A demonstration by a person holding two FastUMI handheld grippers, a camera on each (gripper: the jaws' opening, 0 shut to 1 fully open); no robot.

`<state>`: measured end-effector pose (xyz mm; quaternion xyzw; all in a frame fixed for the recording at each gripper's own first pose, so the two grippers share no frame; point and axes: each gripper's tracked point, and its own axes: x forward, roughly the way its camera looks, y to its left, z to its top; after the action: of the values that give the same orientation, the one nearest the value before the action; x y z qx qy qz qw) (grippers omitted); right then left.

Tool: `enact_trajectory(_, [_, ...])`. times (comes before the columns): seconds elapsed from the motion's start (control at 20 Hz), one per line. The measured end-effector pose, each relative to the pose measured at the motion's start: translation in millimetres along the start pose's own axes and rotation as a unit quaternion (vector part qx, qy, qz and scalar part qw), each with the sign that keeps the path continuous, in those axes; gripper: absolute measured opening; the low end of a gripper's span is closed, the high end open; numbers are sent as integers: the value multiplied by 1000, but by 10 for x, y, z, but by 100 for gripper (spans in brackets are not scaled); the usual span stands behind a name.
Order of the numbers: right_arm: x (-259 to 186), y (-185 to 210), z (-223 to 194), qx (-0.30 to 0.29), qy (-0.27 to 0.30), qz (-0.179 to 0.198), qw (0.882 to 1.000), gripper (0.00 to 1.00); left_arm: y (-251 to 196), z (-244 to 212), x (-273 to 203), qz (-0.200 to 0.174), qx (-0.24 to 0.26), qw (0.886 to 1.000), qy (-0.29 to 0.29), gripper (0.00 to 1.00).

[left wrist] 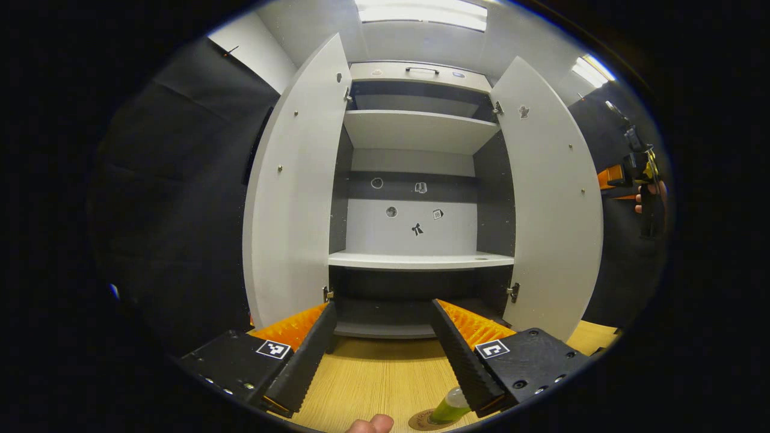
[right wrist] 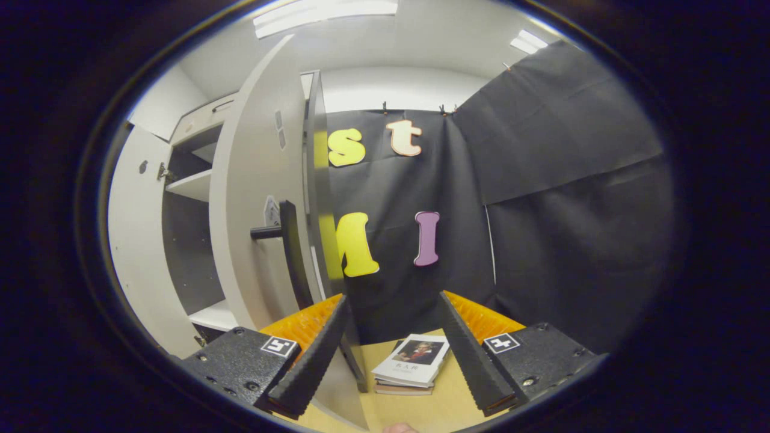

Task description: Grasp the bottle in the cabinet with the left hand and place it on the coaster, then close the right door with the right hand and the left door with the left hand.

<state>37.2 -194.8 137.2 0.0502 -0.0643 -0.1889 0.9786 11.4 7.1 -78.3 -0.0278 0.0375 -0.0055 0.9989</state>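
The bottle already stands on the coaster, released by the spread-fingered left gripper. Both doors remain open; the right gripper, unclenched, nears the right door's handle.

bottle on coaster on table | cabinet behind | books beside right door

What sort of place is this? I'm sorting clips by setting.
Probably a staged recording booth, not a home: a white cabinet with both doors open stands on a wooden table, black cloth hangs as walls, and books lie nearby.
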Motion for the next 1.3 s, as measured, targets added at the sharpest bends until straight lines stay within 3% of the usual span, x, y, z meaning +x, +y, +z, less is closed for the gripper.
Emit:
enact_trajectory(0.25, [-92, 292, -28, -30, -5, 14, 999, 97, 52, -6, 27, 10, -3, 1000, -2, 95])
enact_trajectory(0.55, [-137, 1048, -178, -39, 9, 110, 993, 97, 205, 58, -37, 37, 0, 999, -7, 95])
enact_trajectory(0.6, [-105, 1193, -201, -36, 12, 127, 991, 97, 220, 69, -69, 42, 2, 999, -8, 99])
enact_trajectory(0.75, [57, 1545, -360, -40, 26, 172, 984, 98, 317, 109, -128, 57, 6, 998, -12, 95])
enact_trajectory(0.9, [257, 1641, -465, -45, 39, 166, 984, 99, 400, 139, -215, 71, 11, 997, -14, 95])
enact_trajectory(0.95, [277, 1685, -502, -41, 40, 170, 984, 94, 408, 156, -249, 74, 13, 997, -13, 95])
enact_trajectory(1.0, [270, 1691, -518, -38, 42, 173, 983, 99, 434, 157, -262, 77, 14, 997, -12, 95])
enact_trajectory(1.05, [262, 1664, -532, -33, 42, 173, 983, 95, 454, 167, -287, 81, 15, 997, -12, 95])
enact_trajectory(1.1, [223, 1666, -544, -29, 42, 176, 983, 99, 466, 170, -308, 83, 14, 996, -12, 99])
enact_trajectory(1.15, [188, 1674, -568, -27, 42, 180, 982, 100, 476, 172, -318, 83, 13, 996, -10, 95])
enact_trajectory(1.3, [-34, 1593, -615, -29, 29, 178, 983, 94, 458, 214, -310, 78, 10, 997, -4, 99])
